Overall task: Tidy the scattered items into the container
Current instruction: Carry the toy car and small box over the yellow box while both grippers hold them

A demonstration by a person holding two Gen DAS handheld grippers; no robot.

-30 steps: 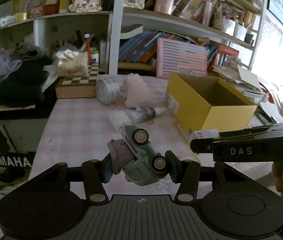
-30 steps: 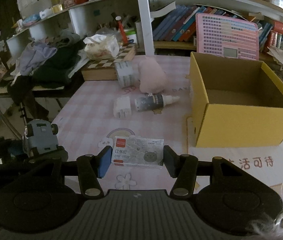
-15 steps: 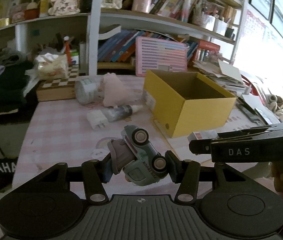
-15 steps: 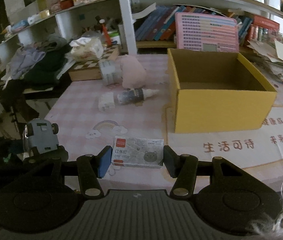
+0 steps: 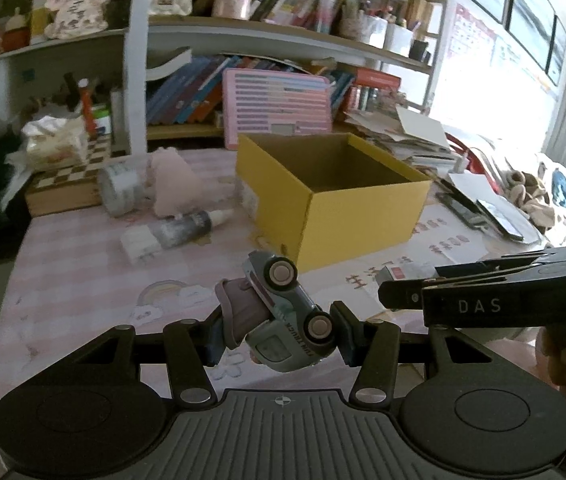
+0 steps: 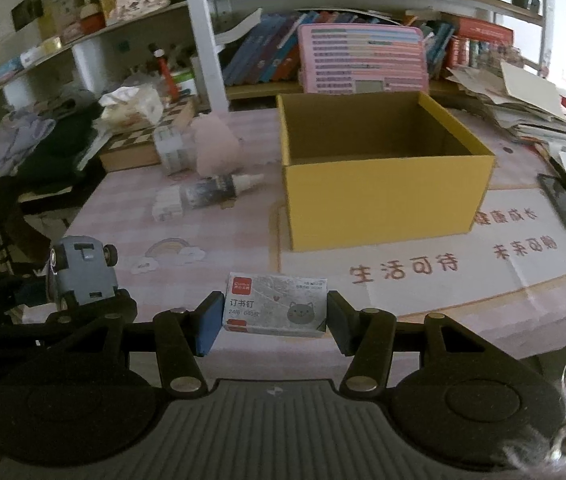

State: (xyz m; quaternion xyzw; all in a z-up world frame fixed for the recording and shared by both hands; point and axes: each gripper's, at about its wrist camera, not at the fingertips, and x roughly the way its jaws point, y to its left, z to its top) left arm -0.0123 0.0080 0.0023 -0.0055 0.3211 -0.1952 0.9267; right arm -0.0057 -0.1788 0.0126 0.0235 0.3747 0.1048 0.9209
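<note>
Left tool point(image 5: 279, 334) is gripping a grey-green toy car point(image 5: 287, 320), right tool point(image 6: 269, 322) a staple box point(image 6: 276, 304); the yellow cardboard box point(image 6: 383, 204) is sitting apparently empty, several items lying outside.

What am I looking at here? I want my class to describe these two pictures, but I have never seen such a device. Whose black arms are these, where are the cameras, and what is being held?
There is no robot. A person holds a two-finger gripper in each hand, and each carries a wide-angle camera looking forward along its fingers, so the black parts at the bottom are the tool itself.

In the left camera's picture the left gripper clamps a grey-blue toy car, tilted. The other tool shows at the right edge.

In the right camera's picture the right gripper clamps a small staple box.

Ahead, on the pink checked table, stands an open yellow box, the container; no items show in the part of its inside that is visible. Beside it lie a small bottle, a white block, a roll and a pink soft thing.
</note>
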